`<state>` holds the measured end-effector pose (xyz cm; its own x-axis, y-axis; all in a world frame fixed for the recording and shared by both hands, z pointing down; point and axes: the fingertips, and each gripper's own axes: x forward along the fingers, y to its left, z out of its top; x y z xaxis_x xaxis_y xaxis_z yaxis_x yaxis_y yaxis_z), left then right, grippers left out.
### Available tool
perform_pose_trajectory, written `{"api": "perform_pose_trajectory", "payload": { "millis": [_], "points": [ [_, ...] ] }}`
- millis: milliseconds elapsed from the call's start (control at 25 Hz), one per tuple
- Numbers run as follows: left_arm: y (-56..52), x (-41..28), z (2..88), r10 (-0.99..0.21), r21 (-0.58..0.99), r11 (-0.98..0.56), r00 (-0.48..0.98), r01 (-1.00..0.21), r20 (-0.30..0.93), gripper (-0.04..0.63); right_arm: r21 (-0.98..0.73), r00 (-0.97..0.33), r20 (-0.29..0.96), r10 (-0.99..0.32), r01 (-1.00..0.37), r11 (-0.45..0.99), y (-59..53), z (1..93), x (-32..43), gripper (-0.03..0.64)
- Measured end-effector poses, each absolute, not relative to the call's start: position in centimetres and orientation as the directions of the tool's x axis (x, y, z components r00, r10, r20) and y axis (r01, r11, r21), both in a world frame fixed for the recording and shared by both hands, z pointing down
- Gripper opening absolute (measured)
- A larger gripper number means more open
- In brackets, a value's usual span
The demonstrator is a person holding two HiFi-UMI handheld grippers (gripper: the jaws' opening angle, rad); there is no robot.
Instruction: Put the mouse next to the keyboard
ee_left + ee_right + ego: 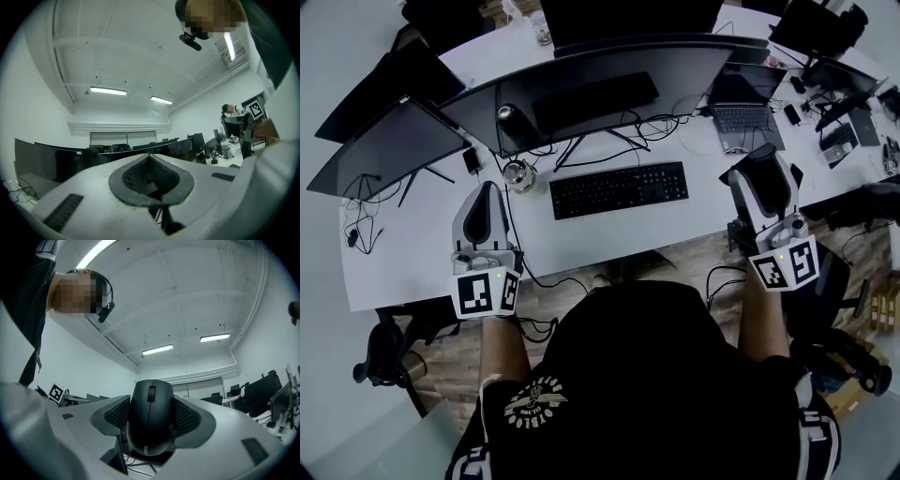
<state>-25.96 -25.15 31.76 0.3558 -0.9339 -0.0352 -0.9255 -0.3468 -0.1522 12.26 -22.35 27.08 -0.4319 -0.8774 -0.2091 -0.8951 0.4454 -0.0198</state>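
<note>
**Mouse in the air, set-down not yet made**

The mouse [150, 420] is off the worktop. It sits clamped between the pads of the right tool [151, 418], gripped by its two sides, with its top and scroll wheel facing that tool's camera. Behind it that view shows only ceiling and strip lights, so the tool points upward and is not aimed at the surface.

From the head view, the right tool [762, 161] hangs over the right part of the worktop [675, 230]. It is well apart from the right end of the keyboard [619, 189] and close to the laptop [742, 117]. The left tool [486, 192] is held up at the keyboard's other side. Its own view shows the left tool [151, 176] clenched, with the pad tips met and nothing between them.

My reading is that the carry is the step in hand: the pick-up is done and the placement remains.

The next move probably calls for three things:
- Bring the right tool leftward, toward the bare strip just beside the keyboard's right end.
- Tip the tool down so the mouse's underside meets the worktop flat.
- Release only once the mouse rests there.

The mouse should land short of the keys and clear of the laptop. The left tool has no evident part in this and can stay out of the way.
</note>
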Motion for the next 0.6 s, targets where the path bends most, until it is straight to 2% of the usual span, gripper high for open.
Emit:
{"api": "perform_pose_trajectory", "payload": {
  "millis": [600],
  "points": [
    [-27.9, -23.9, 34.5, -0.942, -0.138, -0.335, 0.335, -0.932, 0.027, 0.002, -0.061, -0.426, -0.115, -0.897, -0.899, 0.434, -26.4, 31.2, 15.1, 0.287]
  ]
}}
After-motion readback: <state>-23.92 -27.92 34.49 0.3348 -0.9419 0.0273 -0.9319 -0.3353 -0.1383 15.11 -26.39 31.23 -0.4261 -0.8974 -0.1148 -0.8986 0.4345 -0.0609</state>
